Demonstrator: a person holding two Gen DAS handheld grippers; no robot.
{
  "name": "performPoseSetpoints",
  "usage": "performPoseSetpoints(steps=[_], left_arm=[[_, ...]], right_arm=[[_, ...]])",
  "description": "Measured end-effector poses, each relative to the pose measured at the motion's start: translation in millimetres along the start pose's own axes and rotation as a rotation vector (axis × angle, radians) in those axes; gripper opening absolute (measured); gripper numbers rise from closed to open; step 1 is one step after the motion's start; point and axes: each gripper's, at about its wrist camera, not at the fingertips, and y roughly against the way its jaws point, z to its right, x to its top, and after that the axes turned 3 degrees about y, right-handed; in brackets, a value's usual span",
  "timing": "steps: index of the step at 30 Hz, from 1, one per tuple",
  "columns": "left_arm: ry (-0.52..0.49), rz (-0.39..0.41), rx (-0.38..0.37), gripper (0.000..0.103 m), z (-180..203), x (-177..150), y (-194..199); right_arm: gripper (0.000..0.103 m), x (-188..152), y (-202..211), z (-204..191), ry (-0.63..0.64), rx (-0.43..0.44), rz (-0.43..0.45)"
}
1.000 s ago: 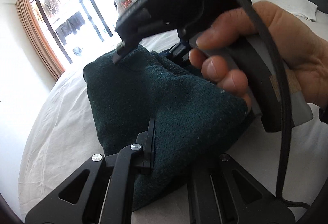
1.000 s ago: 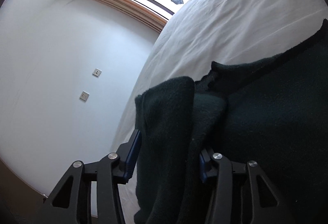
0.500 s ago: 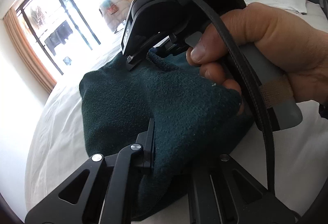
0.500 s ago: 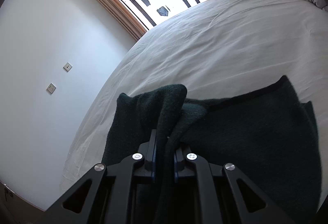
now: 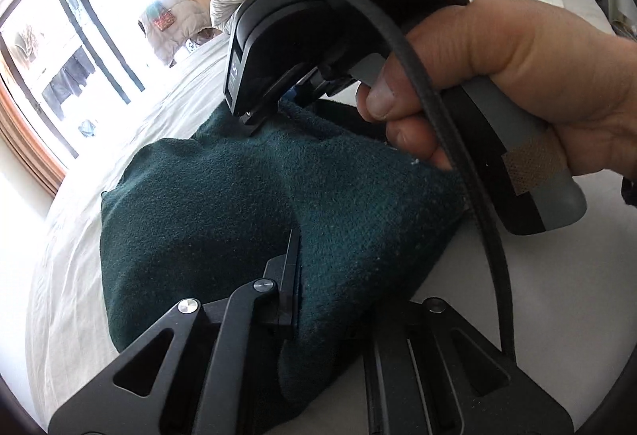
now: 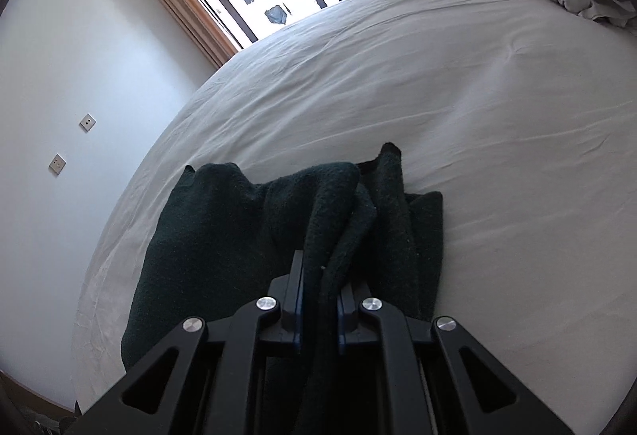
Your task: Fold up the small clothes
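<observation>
Dark green cloth [image 6: 223, 236] lay bunched on the white bed sheet [image 6: 458, 116], near the bed's edge. Right gripper [image 6: 318, 299] had just been closing; its jaws were pinching a raised fold of the cloth. Left gripper [image 5: 314, 287] was pressed together on the cloth's near edge; one finger was hidden under the fabric. A hand [image 5: 517, 84] held the right gripper's handle above the cloth.

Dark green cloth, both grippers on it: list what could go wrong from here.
1. The right gripper pinches a bunched edge of the dark green cloth; some layers could slip out, spoiling the fold.
2. The left gripper holds another edge; uneven pulling could skew it.
3. The black cable hangs by the cloth and might snag.
</observation>
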Motion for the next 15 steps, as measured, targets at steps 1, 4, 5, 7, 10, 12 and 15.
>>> performPoseSetpoints(steps=[1,4,5,7,10,12,15], left_arm=[[0.001,0.002,-0.002,0.007,1.1,0.3,2.0],[0.002,0.026,-0.004,0.007,1.9,6.9,12.0],[0.003,0.036,-0.004,0.007,1.1,9.4,14.5],[0.008,0.051,-0.01,0.007,0.2,11.2,20.4],[0.007,0.039,-0.016,0.007,0.6,3.8,16.5],[-0.013,0.005,-0.013,0.007,-0.4,-4.9,8.3],[-0.051,0.0,0.013,0.01,2.8,-18.3,7.1]], right_arm=[[0.011,2.0,3.0,-2.0,0.016,-0.009,0.006],[0.011,9.3,12.1,-11.0,0.044,-0.02,0.03],[0.011,11.9,17.2,-10.7,0.05,-0.02,0.041],[0.011,16.1,26.5,-9.4,0.06,-0.021,0.059],[0.011,17.0,21.7,-8.8,0.058,-0.035,0.045],[0.011,6.8,11.3,0.6,0.057,-0.068,0.012],[0.012,-8.9,-2.1,16.9,0.016,-0.073,0.007]])
